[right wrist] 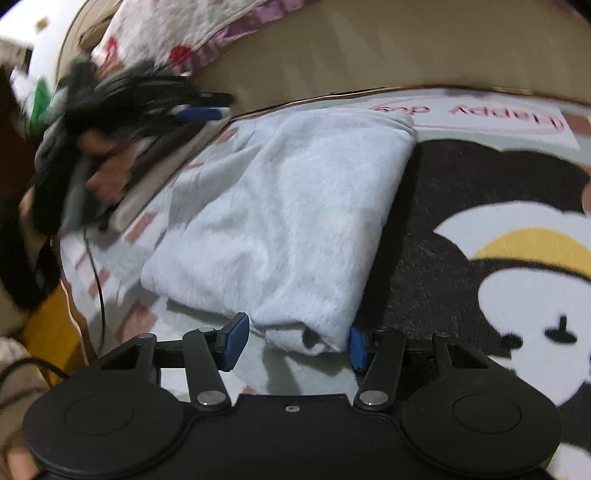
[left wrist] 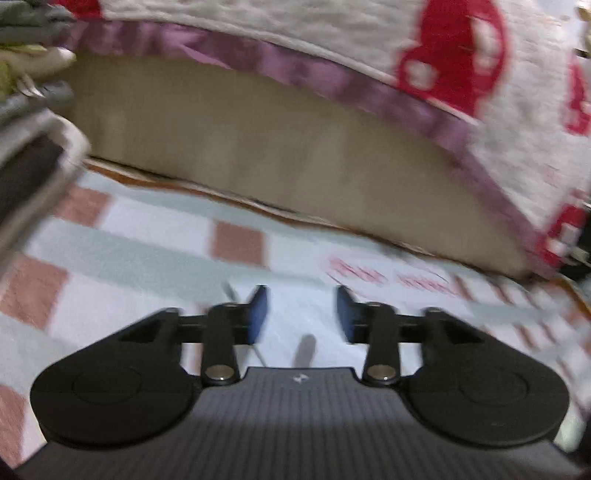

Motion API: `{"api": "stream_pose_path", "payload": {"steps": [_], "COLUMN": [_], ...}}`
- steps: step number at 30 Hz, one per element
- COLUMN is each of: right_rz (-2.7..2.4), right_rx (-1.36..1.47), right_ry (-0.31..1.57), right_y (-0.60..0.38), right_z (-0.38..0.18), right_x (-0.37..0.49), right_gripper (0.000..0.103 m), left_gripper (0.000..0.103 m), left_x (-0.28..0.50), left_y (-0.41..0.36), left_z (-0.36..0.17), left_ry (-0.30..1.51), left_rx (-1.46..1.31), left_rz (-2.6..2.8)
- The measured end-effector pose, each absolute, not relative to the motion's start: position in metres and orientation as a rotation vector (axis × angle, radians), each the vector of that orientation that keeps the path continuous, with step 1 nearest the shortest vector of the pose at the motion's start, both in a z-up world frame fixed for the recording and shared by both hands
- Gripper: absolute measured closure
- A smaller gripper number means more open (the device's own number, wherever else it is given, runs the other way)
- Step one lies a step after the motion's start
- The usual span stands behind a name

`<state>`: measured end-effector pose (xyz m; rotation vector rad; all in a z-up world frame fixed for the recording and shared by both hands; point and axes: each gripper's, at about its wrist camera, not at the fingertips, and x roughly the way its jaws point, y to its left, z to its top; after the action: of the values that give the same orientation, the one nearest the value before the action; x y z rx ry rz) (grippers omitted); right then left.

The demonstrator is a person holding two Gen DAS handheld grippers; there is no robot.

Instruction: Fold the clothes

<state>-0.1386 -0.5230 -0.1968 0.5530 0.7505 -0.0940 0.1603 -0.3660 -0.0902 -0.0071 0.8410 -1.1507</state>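
The right gripper (right wrist: 295, 341), black with blue finger pads, sits nearest the lens, its 2 fingers spread wide and holding nothing. Just beyond them, with its near corner between the fingertips, lies the pale blue fleecy garment (right wrist: 284, 225), already doubled into a thick rectangular bundle on the checked blanket with pink squares (right wrist: 110, 273). Whether this bundle is a finished fold or awaits another fold, the view does not settle.

The bundle's right edge overlaps the dark cartoon-printed mat (right wrist: 461, 229). To its left, the left gripper (right wrist: 201, 112) appears blurred.

In the left wrist view, the left gripper (left wrist: 301, 314) hangs over the blanket (left wrist: 147, 258) with fingers apart, empty, facing a beige sofa front (left wrist: 258, 147) under a white cover with red prints (left wrist: 332, 33).

Risks: the thick, slippery fleece may spring open if pinched by 1 layer only; a wide-open finger may snag the blanket beneath.
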Motion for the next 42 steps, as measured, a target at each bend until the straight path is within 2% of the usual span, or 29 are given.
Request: {"api": "stream_pose_path", "payload": {"steps": [1, 3, 5, 6, 7, 8, 11, 13, 17, 20, 22, 23, 24, 27, 29, 30, 31, 32, 33, 34, 37, 42], "right_rz": [-0.103, -0.115, -0.121, -0.122, -0.123, -0.123, -0.112, -0.098, -0.121, -0.156, -0.169, -0.185, -0.204, -0.233, -0.243, -0.245, -0.234, -0.223, -0.211, -0.206, -0.22, -0.236], "right_rx": [0.558, 0.556, 0.569, 0.58, 0.596, 0.629, 0.768, 0.865, 0.797, 0.56, 0.445, 0.381, 0.329, 0.328, 0.424, 0.464, 0.471, 0.479, 0.486, 0.49, 0.517, 0.497], "right_ry": [0.751, 0.752, 0.741, 0.732, 0.721, 0.708, 0.658, 0.614, 0.627, 0.704, 0.757, 0.785, 0.799, 0.78, 0.732, 0.71, 0.695, 0.68, 0.666, 0.654, 0.57, 0.598], "right_y": [-0.523, -0.521, -0.52, -0.52, -0.521, -0.524, -0.535, -0.541, -0.534, -0.511, -0.497, -0.491, -0.487, -0.487, -0.498, -0.503, -0.506, -0.509, -0.513, -0.515, -0.513, -0.507], "right_z": [-0.196, -0.193, -0.191, -0.191, -0.19, -0.192, -0.198, -0.201, -0.193, -0.179, -0.176, -0.175, -0.174, -0.174, -0.175, -0.176, -0.179, -0.182, -0.185, -0.187, -0.172, -0.162], "right_x": [-0.14, -0.143, -0.147, -0.15, -0.152, -0.154, -0.16, -0.165, -0.172, -0.168, -0.162, -0.157, -0.153, -0.15, -0.152, -0.153, -0.151, -0.15, -0.148, -0.147, -0.158, -0.169], "right_gripper": [0.044, 0.044, 0.044, 0.043, 0.043, 0.043, 0.042, 0.043, 0.054, 0.06, 0.06, 0.06, 0.059, 0.054, 0.046, 0.046, 0.046, 0.048, 0.071, 0.084, 0.091, 0.096], "left_gripper": [0.058, 0.049, 0.046, 0.064, 0.099, 0.103, 0.103, 0.103, 0.103, 0.098, 0.083, 0.067, 0.057, 0.046, 0.041, 0.04, 0.042, 0.053, 0.086, 0.098, 0.1, 0.099], "left_x": [0.152, 0.135, 0.119, 0.113, 0.105, 0.097, 0.086, 0.099, 0.115, 0.114, 0.111, 0.107, 0.102, 0.083, 0.074, 0.073, 0.073, 0.075, 0.078, 0.082, 0.091, 0.079], "left_y": [-0.36, -0.352, -0.346, -0.344, -0.343, -0.341, -0.321, -0.303, -0.279, -0.269, -0.263, -0.261, -0.26, -0.264, -0.267, -0.267, -0.267, -0.267, -0.266, -0.262, -0.251, -0.262], "left_z": [-0.09, -0.095, -0.103, -0.107, -0.109, -0.111, -0.096, -0.098, -0.122, -0.133, -0.135, -0.134, -0.132, -0.128, -0.133, -0.14, -0.145, -0.149, -0.15, -0.147, -0.137, -0.135], "left_ry": [0.869, 0.918, 0.954, 0.945, 0.92, 0.896, 0.83, 0.887, 0.981, 1.008, 1.039, 1.046, 1.045, 1.004, 0.989, 0.985, 0.983, 0.984, 0.988, 0.996, 1.019, 1.009], "left_rx": [-0.004, 0.031, 0.077, 0.107, 0.144, 0.181, 0.144, 0.036, -0.096, -0.143, -0.181, -0.186, -0.18, -0.055, 0.012, 0.024, 0.024, 0.009, -0.009, -0.029, -0.087, 0.038], "left_rz": [-1.192, -1.225, -1.235, -1.231, -1.23, -1.229, -1.191, -1.119, -1.052, -1.011, -1.006, -1.04, -1.069, -1.092, -1.097, -1.097, -1.088, -1.068, -1.057, -1.059, -1.06, -1.048]}}
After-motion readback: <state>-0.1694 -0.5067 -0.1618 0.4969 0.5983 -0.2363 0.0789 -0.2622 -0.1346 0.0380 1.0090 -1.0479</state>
